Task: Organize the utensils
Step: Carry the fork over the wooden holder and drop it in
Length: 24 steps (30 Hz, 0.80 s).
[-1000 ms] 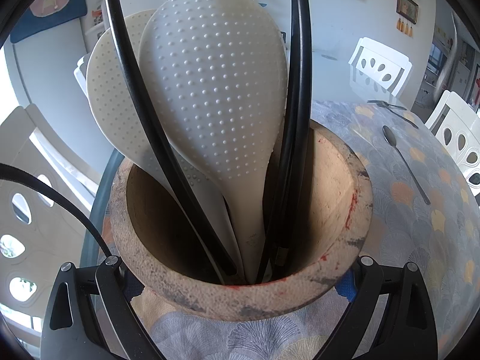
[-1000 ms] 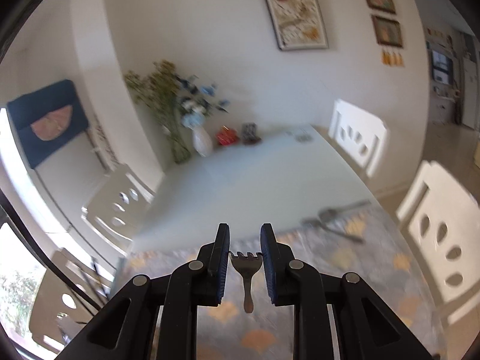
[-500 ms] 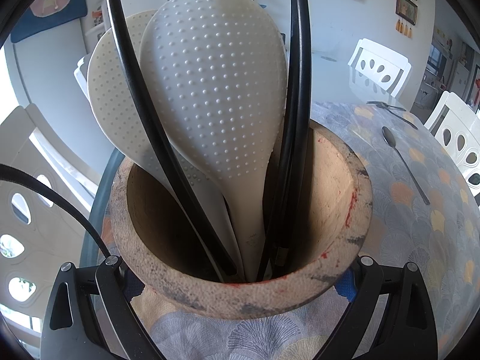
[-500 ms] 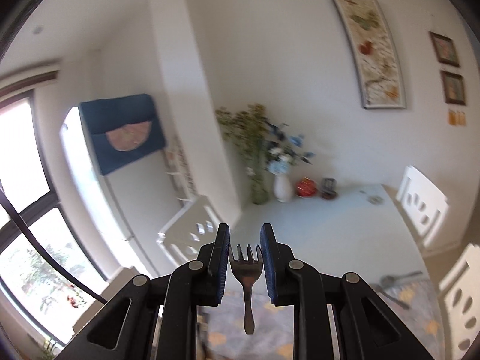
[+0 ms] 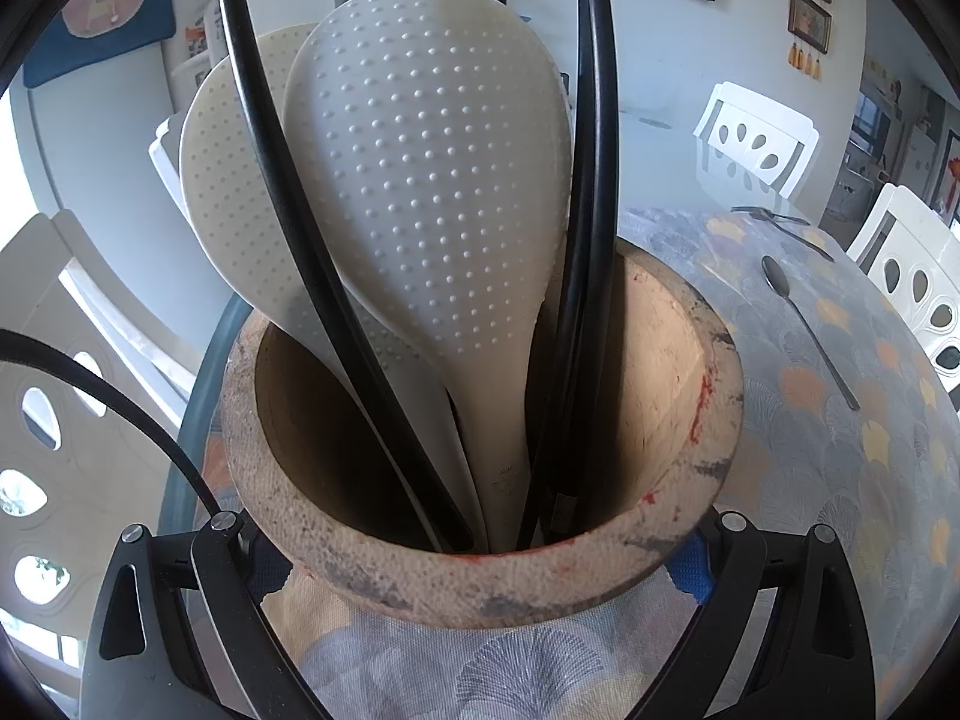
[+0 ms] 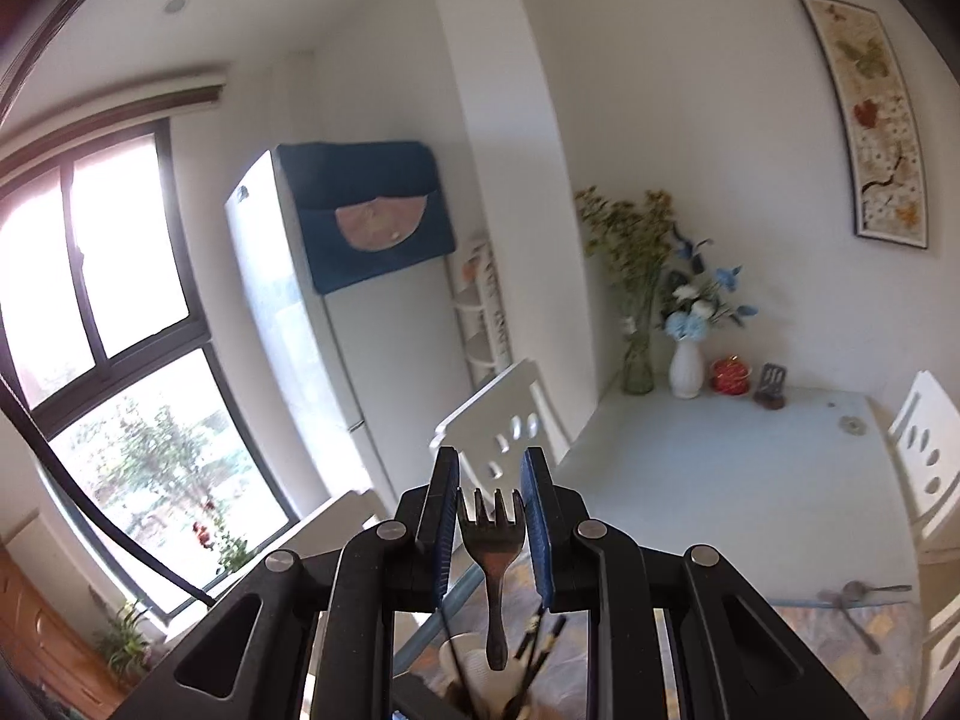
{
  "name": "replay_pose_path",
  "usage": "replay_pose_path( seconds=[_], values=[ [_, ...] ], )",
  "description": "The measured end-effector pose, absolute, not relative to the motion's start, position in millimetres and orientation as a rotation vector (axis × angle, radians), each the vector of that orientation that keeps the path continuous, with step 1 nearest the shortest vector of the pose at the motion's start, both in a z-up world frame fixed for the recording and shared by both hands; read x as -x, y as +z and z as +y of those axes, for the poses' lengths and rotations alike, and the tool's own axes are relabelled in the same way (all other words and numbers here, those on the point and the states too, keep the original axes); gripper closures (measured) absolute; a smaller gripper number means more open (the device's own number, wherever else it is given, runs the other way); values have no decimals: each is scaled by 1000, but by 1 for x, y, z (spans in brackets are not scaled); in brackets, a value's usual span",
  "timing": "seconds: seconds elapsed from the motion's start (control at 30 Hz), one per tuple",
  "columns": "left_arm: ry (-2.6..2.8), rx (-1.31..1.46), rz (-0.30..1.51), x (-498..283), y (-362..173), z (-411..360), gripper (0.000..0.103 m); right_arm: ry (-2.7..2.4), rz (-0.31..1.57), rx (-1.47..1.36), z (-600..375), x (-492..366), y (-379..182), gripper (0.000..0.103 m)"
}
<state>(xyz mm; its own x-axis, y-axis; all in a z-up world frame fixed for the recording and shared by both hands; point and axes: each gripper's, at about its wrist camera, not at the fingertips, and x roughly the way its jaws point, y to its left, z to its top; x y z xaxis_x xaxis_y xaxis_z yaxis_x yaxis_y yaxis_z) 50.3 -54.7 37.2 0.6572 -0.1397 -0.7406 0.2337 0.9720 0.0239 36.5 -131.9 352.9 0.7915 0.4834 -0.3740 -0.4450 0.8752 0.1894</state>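
A patterned cloth covers the table (image 5: 840,450). The left claw (image 5: 480,564) grips the clay pot (image 5: 660,372) at the table's edge. Above it, in open air, the right claw (image 6: 491,531) pinches a fork (image 6: 492,546). No legible writing.

two rice paddles (image 5: 432,192) and chopsticks (image 5: 591,240) stand in the pot (image 5: 690,420) on the table (image 5: 840,480); a spoon (image 5: 804,324) lies right of it, the fork (image 6: 491,546) above

left wrist close over pot (image 5: 480,570); right wrist above
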Motion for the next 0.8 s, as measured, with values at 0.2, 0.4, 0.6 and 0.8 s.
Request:
replay_pose_path(
  seconds=[0.2,0.4,0.6,0.8],
  values=[
    [-213,-120,825,-50,37,-54,7,532,496,-79,-117,-46,333,83],
    [-214,-120,824,-50,37,-55,7,542,567,-77,-110,-56,315,83],
    [-214,-120,824,-49,37,-54,7,539,614,-82,-107,-58,303,83],
    [-213,-120,824,-49,37,-54,7,506,665,-54,-104,-59,289,83]
  ],
)
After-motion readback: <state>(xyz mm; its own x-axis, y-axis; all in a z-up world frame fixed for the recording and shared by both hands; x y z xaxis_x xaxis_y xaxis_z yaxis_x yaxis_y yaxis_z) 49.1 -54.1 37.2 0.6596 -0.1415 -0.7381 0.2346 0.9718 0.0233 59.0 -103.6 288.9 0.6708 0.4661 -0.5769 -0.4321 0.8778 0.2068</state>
